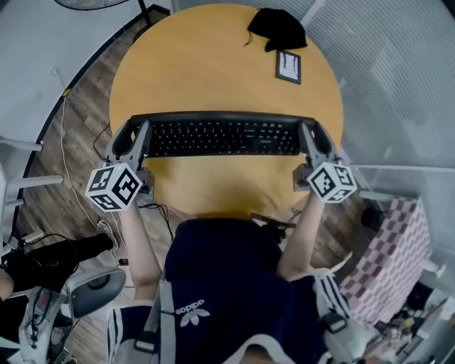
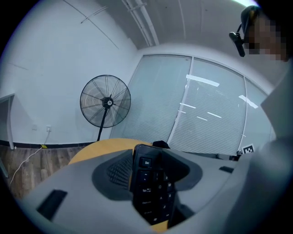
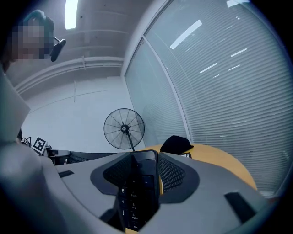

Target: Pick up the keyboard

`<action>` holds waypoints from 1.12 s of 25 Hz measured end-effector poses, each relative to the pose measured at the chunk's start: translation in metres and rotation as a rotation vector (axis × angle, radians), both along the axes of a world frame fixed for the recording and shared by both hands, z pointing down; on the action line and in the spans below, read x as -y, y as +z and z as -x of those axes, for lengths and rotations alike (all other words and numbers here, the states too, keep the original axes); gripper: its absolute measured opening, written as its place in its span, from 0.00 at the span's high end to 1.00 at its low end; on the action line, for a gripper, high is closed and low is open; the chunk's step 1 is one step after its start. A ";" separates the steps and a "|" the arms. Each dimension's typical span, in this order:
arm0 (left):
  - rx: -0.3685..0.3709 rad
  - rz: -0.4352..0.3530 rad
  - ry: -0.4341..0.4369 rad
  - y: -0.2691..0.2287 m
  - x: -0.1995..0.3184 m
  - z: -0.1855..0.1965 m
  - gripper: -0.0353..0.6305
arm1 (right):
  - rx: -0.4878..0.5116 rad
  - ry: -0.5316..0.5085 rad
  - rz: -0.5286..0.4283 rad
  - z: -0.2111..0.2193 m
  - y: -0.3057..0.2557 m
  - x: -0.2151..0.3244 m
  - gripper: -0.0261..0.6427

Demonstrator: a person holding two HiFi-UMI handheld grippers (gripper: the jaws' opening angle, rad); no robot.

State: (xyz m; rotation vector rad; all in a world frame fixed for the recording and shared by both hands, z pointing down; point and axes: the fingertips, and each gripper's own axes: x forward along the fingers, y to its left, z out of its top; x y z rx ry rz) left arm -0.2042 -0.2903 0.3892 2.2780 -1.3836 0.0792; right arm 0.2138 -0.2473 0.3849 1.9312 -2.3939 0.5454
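The person's left forearm [image 1: 139, 245] and right forearm [image 1: 301, 238] reach forward, level with each other. The left gripper [image 1: 134, 141] is clamped on the left end of the keyboard [image 1: 222, 136], and the right gripper [image 1: 317, 139] on its right end (marker cubes tilted upward).

Fan [image 1: 92, 4] mostly beyond top edge

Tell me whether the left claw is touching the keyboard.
Touching. The left gripper view shows the keyboard's Esc end clamped inside the left claw, with no gap on either side.
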 end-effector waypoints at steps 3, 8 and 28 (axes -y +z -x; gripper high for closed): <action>-0.004 -0.062 0.008 -0.029 0.000 0.000 0.65 | -0.001 -0.007 -0.047 0.000 -0.026 -0.003 0.70; -0.022 -0.165 0.012 -0.080 -0.027 0.003 0.65 | -0.038 -0.017 -0.135 0.006 -0.082 -0.030 0.70; -0.090 -0.331 0.023 -0.134 -0.075 0.015 0.65 | -0.116 0.004 -0.325 0.020 -0.151 -0.097 0.70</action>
